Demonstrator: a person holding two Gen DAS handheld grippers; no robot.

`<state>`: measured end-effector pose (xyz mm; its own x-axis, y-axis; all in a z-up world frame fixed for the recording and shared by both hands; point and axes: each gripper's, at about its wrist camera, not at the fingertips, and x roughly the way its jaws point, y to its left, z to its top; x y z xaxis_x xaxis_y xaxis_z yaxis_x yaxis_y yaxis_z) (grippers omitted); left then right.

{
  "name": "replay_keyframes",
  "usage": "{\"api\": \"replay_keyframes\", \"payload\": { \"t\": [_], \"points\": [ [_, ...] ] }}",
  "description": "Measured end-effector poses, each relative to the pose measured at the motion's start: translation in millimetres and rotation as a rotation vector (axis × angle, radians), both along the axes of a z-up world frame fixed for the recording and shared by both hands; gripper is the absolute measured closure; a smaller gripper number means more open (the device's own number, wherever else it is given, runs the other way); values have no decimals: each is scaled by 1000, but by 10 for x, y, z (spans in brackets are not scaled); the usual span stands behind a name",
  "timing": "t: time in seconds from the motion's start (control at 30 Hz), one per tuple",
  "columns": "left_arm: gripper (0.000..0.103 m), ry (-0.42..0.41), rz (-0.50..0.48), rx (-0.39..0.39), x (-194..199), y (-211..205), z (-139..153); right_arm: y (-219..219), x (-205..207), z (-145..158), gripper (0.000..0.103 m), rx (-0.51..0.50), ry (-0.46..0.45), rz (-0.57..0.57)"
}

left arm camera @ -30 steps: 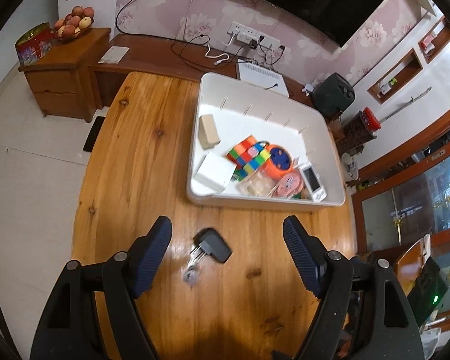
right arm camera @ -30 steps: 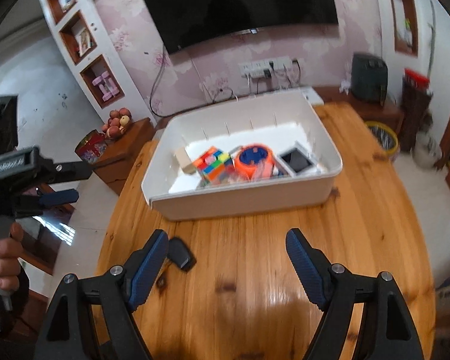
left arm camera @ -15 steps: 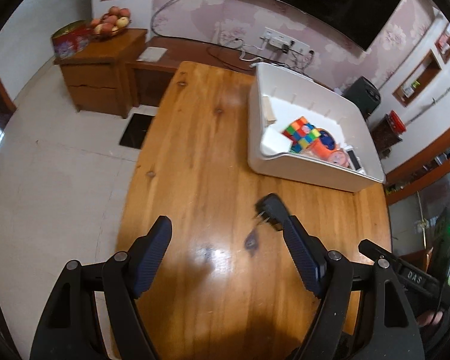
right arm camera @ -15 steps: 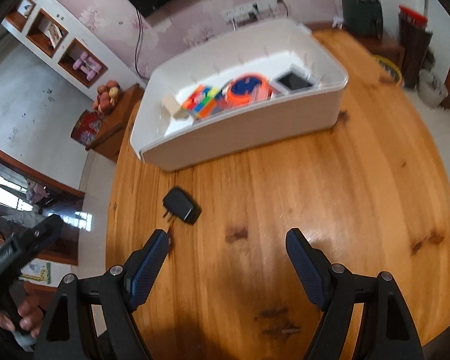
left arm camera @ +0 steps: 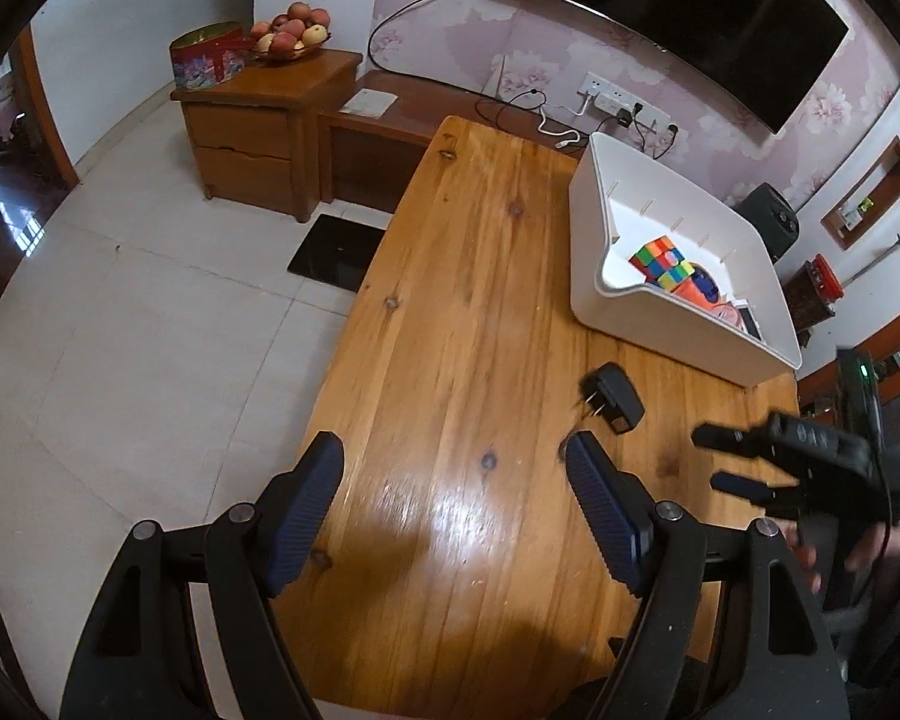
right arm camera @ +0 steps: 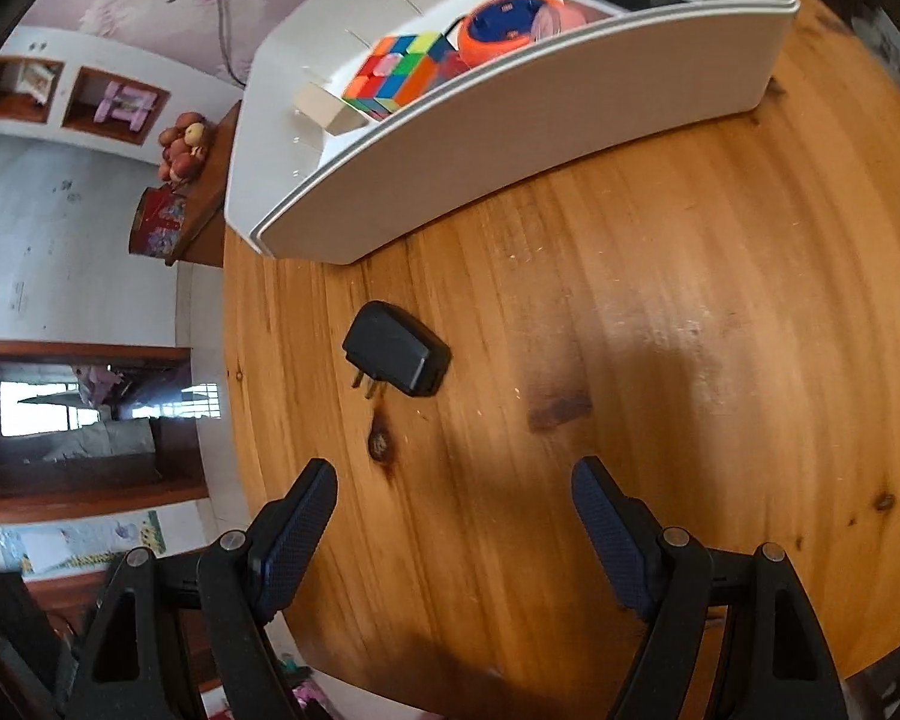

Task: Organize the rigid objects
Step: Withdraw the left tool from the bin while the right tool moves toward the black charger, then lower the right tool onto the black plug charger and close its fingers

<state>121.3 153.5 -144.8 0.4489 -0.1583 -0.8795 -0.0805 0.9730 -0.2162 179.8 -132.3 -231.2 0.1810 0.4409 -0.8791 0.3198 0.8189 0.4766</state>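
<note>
A black plug adapter (right arm camera: 397,356) lies on the wooden table (right arm camera: 660,312), prongs toward me, just in front of the white bin (right arm camera: 510,144). My right gripper (right arm camera: 453,516) is open and empty, a short way before the adapter and slightly right of it. In the left wrist view the adapter (left arm camera: 613,397) lies just past the right finger of my left gripper (left arm camera: 453,486), which is open, empty and above the table (left arm camera: 462,312). The right gripper (left arm camera: 750,462) shows there at the right. The bin (left arm camera: 684,324) holds a colour cube (right arm camera: 399,69), an orange round toy (right arm camera: 510,21) and other items.
A wooden cabinet (left arm camera: 258,126) with a fruit bowl (left arm camera: 288,33) and a tin stands left of the table on the tiled floor. A TV (left arm camera: 678,18) hangs on the far wall. A dark knot (right arm camera: 378,441) marks the wood near the adapter.
My left gripper has drawn back and swung left, so the adapter now lies off its right finger. My right gripper has moved lower and closer to the adapter. Both stay open.
</note>
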Motion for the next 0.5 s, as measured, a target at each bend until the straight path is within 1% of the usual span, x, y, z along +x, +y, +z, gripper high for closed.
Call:
{"api": "replay_keyframes", "payload": {
  "t": [0.1,0.23,0.5],
  "points": [
    [24,20,8,5,-60,2,-45,78,100,-28,22,-7,17,12],
    [23,37,-7,9,-137,-29,-115,188,228,-36,22,-11,31,33],
    [24,61,-10,-8,-233,-44,-197,372,464,-95,22,-78,73,59]
  ]
}}
